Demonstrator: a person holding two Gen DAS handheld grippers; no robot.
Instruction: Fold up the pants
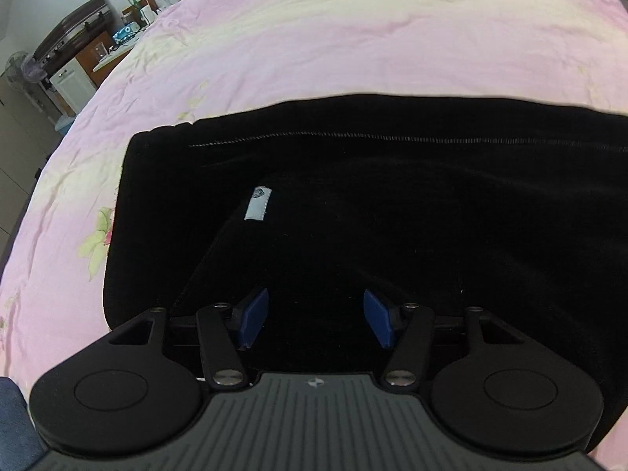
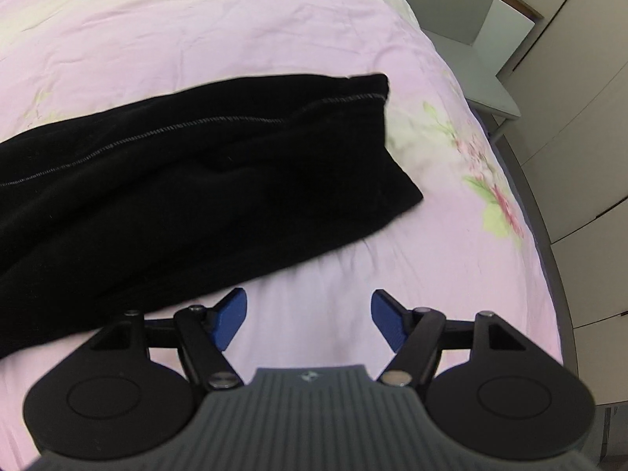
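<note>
Black pants (image 1: 392,204) lie flat on a pink floral bedsheet (image 1: 314,39), with a grey stitched seam running along them and a small white label (image 1: 257,205) near the waist end. My left gripper (image 1: 316,316) is open and empty, just above the waist end of the pants. In the right wrist view the leg end of the pants (image 2: 219,165) lies to the left and ahead. My right gripper (image 2: 310,320) is open and empty over bare sheet (image 2: 353,255), just right of the pants' near edge.
A dresser with a suitcase (image 1: 74,27) and a fan (image 1: 19,70) stand beyond the bed's left edge. Beige wardrobe doors (image 2: 581,137) and a grey chair (image 2: 471,47) stand past the bed's right edge.
</note>
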